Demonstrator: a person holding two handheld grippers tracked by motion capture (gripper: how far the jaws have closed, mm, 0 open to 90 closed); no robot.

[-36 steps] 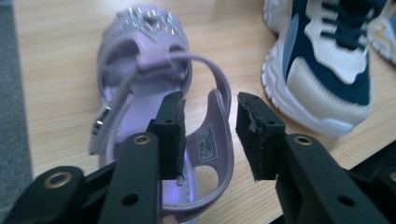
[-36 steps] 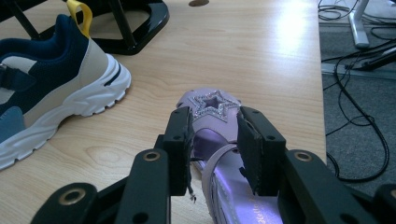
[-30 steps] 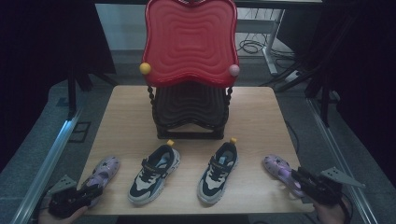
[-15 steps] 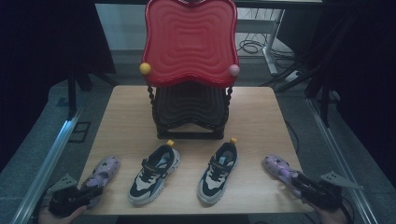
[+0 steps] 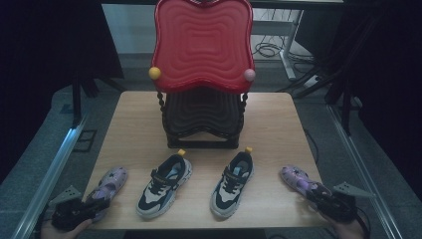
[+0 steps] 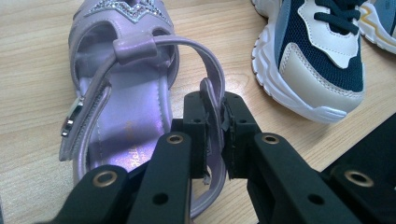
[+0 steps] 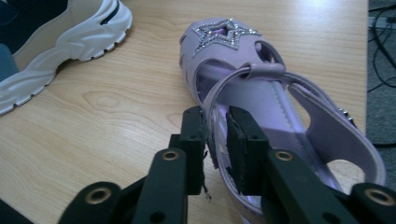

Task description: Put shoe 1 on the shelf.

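Two purple sandals lie at the table's front corners. In the left gripper view, my left gripper (image 6: 215,121) is shut on the back strap of the left sandal (image 6: 126,93); its jaws have just been closing. In the right gripper view, my right gripper (image 7: 216,135) has the heel strap of the star-topped right sandal (image 7: 261,107) between its pads; these jaws have closed on it within the last half second. From above, the left gripper (image 5: 97,205) sits at the heel of the left sandal (image 5: 110,181). The right gripper (image 5: 318,195) sits at the heel of the right sandal (image 5: 293,178).
Two navy-and-white sneakers (image 5: 165,184) (image 5: 233,181) stand side by side between the sandals. A red wavy-backed chair (image 5: 201,45) on a dark base (image 5: 201,117) occupies the back middle of the wooden table (image 5: 278,119). Cables lie on the floor behind.
My right gripper has sunk slightly onto the right sandal's heel. The left gripper and both sneakers have kept their places.
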